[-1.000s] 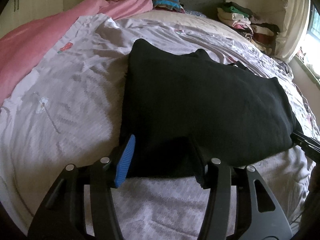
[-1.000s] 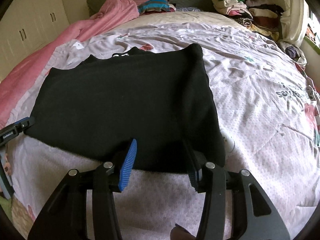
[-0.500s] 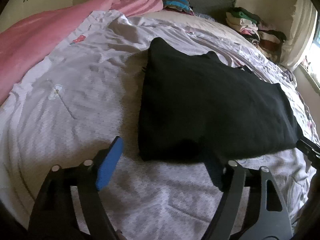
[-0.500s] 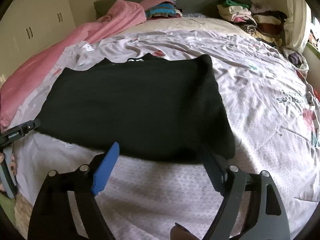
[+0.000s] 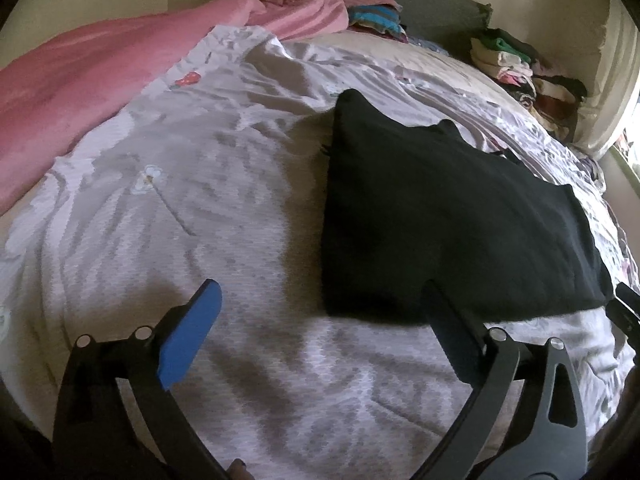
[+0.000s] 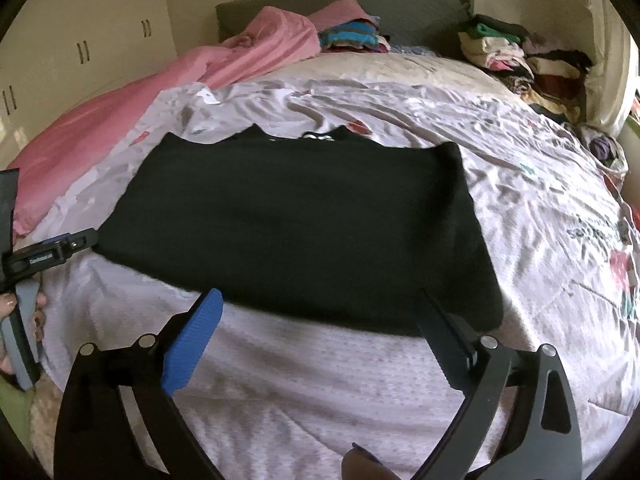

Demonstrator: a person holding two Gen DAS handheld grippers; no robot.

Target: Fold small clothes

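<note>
Left wrist view: I see a bed [image 5: 248, 208] under a pale quilt, with a pink blanket [image 5: 100, 80] along its far left. The black garment [image 5: 448, 232] lies flat mid-bed. My left gripper [image 5: 324, 316] hangs just short of the garment's near left corner, jaws opening, only quilt between them

Right wrist view: the garment [image 6: 296, 232] fills the middle of the bed [image 6: 540, 200]. My right gripper [image 6: 316, 324] hangs by its near right corner, jaws opening, gripping nothing
</note>
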